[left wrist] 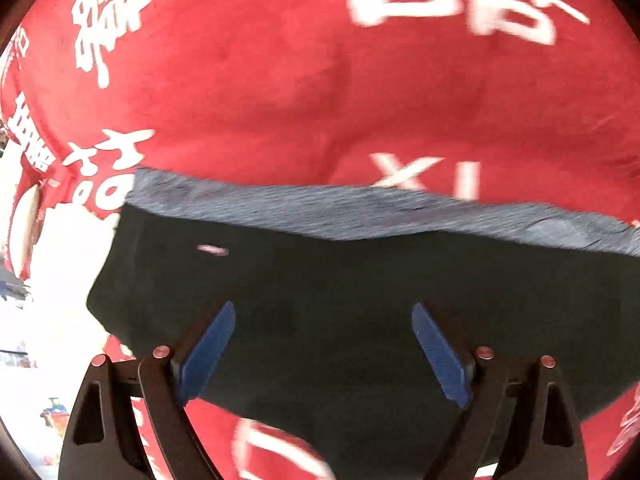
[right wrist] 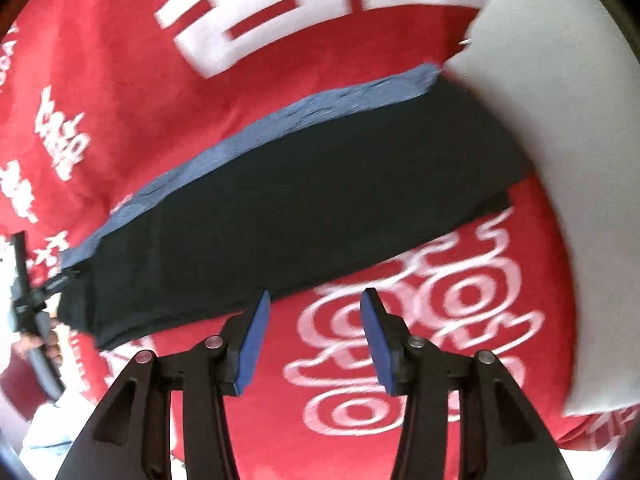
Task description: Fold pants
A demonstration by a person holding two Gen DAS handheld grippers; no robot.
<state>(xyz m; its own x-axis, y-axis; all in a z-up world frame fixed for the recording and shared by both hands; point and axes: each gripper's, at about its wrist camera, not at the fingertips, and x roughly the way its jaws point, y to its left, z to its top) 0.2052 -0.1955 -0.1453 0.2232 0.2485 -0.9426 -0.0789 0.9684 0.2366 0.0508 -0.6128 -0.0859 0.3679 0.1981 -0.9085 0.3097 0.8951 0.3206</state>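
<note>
Your pants [left wrist: 360, 300] lie flat as a dark folded bundle on the red printed cover [left wrist: 260, 92], grey-blue waistband [left wrist: 340, 212] along the far edge, and both tools are empty right now. Your left gripper [left wrist: 323, 354] hangs over the pants with its fingers spread wide; your right gripper [right wrist: 315, 340] sits just off the near edge of the pants, over bare cover, fingers parted too. Watch that: pinch from there and you may catch the cover along with the pants, or only the top layer, and the fold would peel apart as you lift. The soft cover is rumpled beyond the waistband, so the bundle could drag rather than slide. A pale cushion [right wrist: 560, 160] touches the right end of the pants and crowds any fold that way. Everything's blurred, so edges are hard to judge.
</note>
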